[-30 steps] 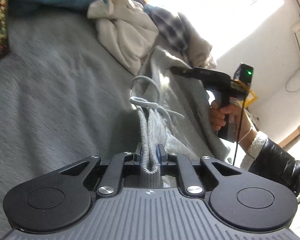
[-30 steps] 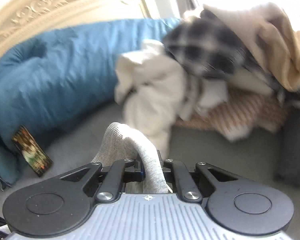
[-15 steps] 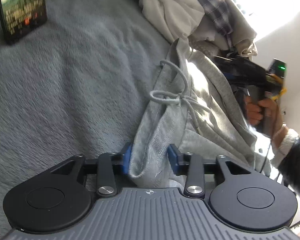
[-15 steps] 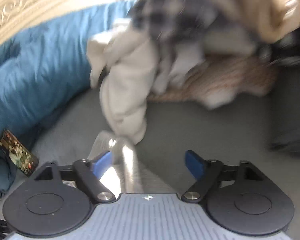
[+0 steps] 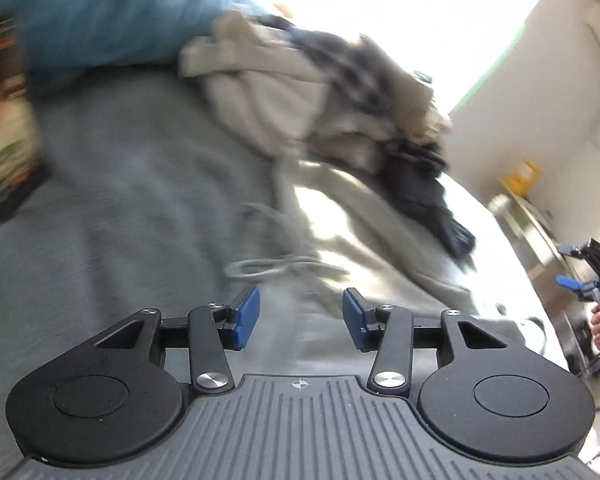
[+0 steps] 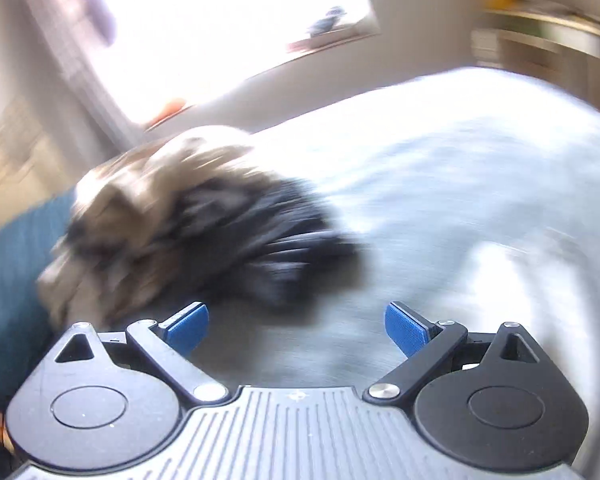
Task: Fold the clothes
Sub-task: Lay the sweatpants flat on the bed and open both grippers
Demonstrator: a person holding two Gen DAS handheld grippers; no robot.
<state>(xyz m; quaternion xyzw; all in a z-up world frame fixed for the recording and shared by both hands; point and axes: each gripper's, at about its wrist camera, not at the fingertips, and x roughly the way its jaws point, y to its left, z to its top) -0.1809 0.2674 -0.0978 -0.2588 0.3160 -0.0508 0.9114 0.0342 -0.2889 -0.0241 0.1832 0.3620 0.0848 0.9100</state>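
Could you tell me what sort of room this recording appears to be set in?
Most likely a bedroom: a bed with a grey blanket, a blue pillow or duvet at its head, and a heap of unfolded clothes under a bright window.

Two claws, left [image 5: 299, 318] and right [image 6: 296, 330]; one grey sweatpants [image 5: 364, 240]; one clothes pile [image 5: 320, 92].

Left hand-held gripper [image 5: 300, 316] jaws apart, right hand-held gripper [image 6: 297, 328] spread wide

grey sweatpants [image 5: 364, 216], blue pillow [image 5: 100, 12], black-white plaid shirt [image 5: 352, 68]
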